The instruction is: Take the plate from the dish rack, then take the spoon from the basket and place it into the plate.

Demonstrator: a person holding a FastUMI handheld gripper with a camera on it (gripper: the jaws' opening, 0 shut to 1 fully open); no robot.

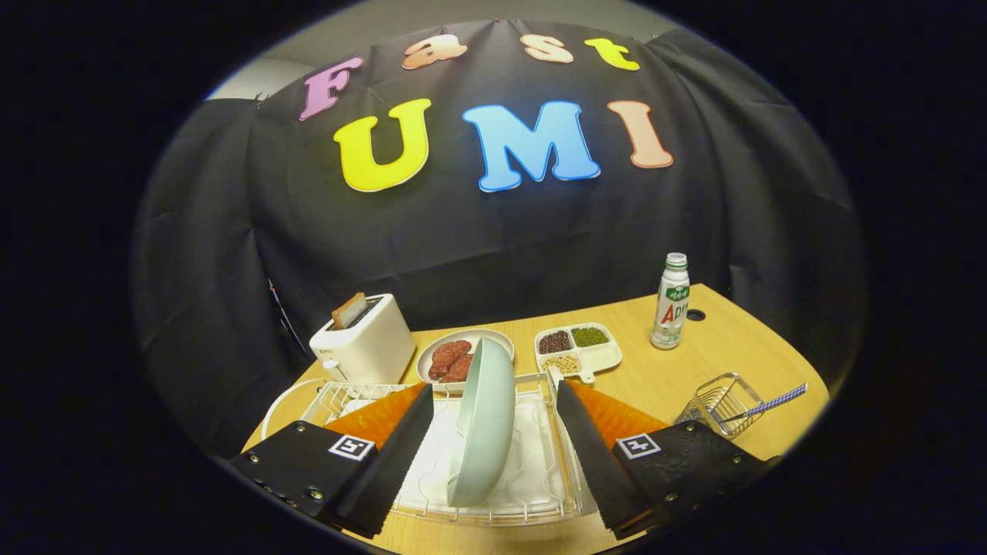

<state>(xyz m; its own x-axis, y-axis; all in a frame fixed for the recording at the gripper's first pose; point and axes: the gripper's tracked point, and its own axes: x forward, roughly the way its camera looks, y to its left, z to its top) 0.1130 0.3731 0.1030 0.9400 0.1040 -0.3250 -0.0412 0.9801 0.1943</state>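
Note:
A pale green plate (484, 420) stands on edge in the white wire dish rack (339, 395) on the wooden table. My gripper (493, 397) is open, one finger on each side of the plate, with a gap between each finger and the plate. To the right of the fingers a small wire basket (713, 401) sits on the table, and a spoon (775, 402) with a blue checked handle sticks out of it toward the right.
Beyond the rack stand a white toaster (364, 341) with a slice in it, a plate of red meat (455, 358) and a white divided dish of beans (578, 347). A small white bottle (669, 302) stands at the back right near a table hole (695, 314).

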